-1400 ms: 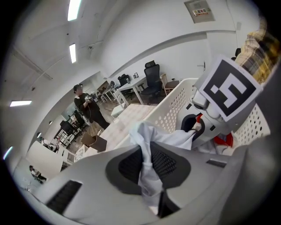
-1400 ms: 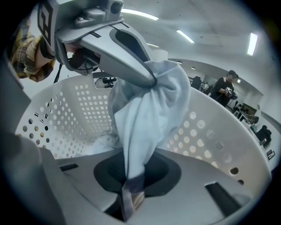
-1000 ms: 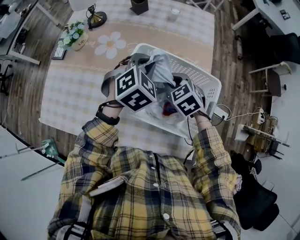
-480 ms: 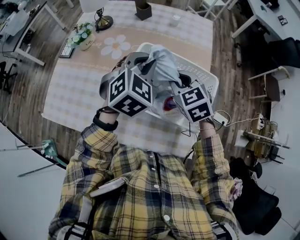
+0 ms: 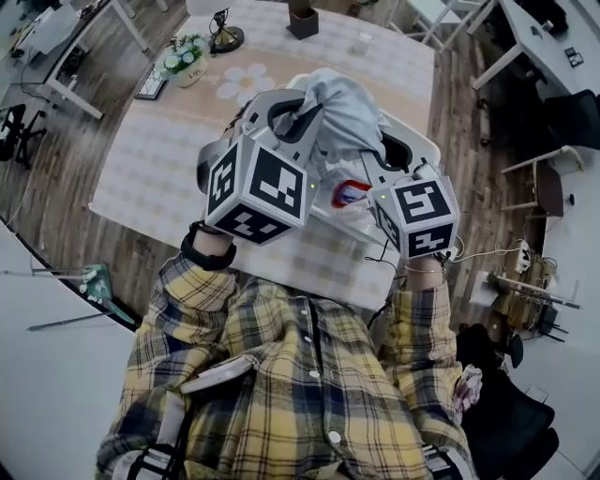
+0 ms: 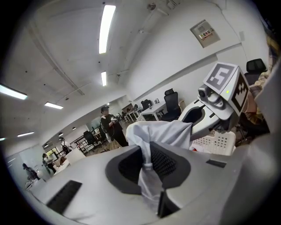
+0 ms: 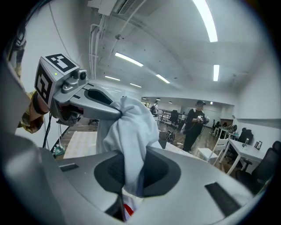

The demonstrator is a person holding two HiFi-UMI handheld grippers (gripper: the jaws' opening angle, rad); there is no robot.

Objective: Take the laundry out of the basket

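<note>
A pale grey-white garment [image 5: 343, 111] with a red print [image 5: 349, 194] hangs bunched above the white laundry basket [image 5: 429, 153], stretched between both grippers. My left gripper [image 5: 284, 114] is shut on one fold of it; in the left gripper view the cloth [image 6: 153, 132] runs down between the dark pads [image 6: 163, 163] of that gripper [image 6: 148, 166]. My right gripper [image 5: 392, 157] is shut on another fold; in the right gripper view the cloth [image 7: 131, 132] drops between the jaws of that gripper [image 7: 131, 178], with the red print at the bottom. The basket's inside is mostly hidden.
The basket stands on a checked tablecloth [image 5: 159, 159] with a flower-patterned runner [image 5: 242, 82]. A flower pot [image 5: 184, 59], a lamp [image 5: 225, 36] and a dark box [image 5: 302, 21] sit at the far edge. Chairs and cables crowd the right side. People [image 6: 109, 127] stand in the room.
Both grippers have risen together towards the camera, lifting the garment higher out of the basket. The cloth now covers more of the basket's far side.
</note>
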